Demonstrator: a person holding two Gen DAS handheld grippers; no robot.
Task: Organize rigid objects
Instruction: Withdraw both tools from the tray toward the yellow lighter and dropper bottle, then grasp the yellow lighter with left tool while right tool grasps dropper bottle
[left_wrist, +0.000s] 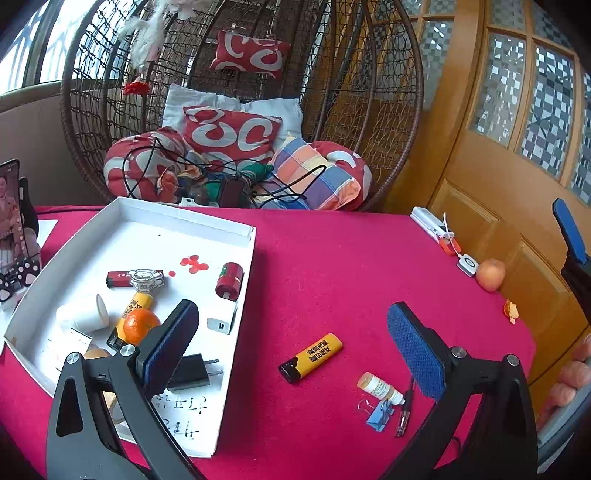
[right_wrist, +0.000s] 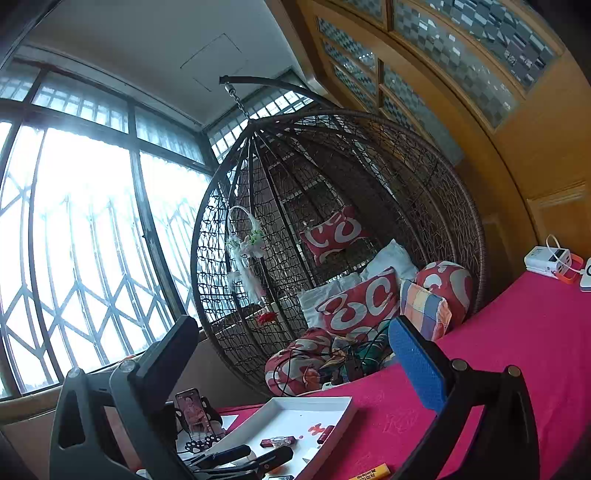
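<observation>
Three small things lie loose: yellow lighter (left_wrist: 310, 357), vial (left_wrist: 379, 387), blue clip (left_wrist: 380, 413). Both grippers, left (left_wrist: 291, 343) and right (right_wrist: 291, 369), gape empty; a careless pinch could roll the vial off the red table (left_wrist: 332, 266).

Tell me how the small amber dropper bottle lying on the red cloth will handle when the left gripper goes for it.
The dropper bottle lies on its side and looks round, so a nudge would probably roll it. It seems small and light, likely rigid. The blue binder clip sits right against it, so the open left gripper may disturb both.
</observation>
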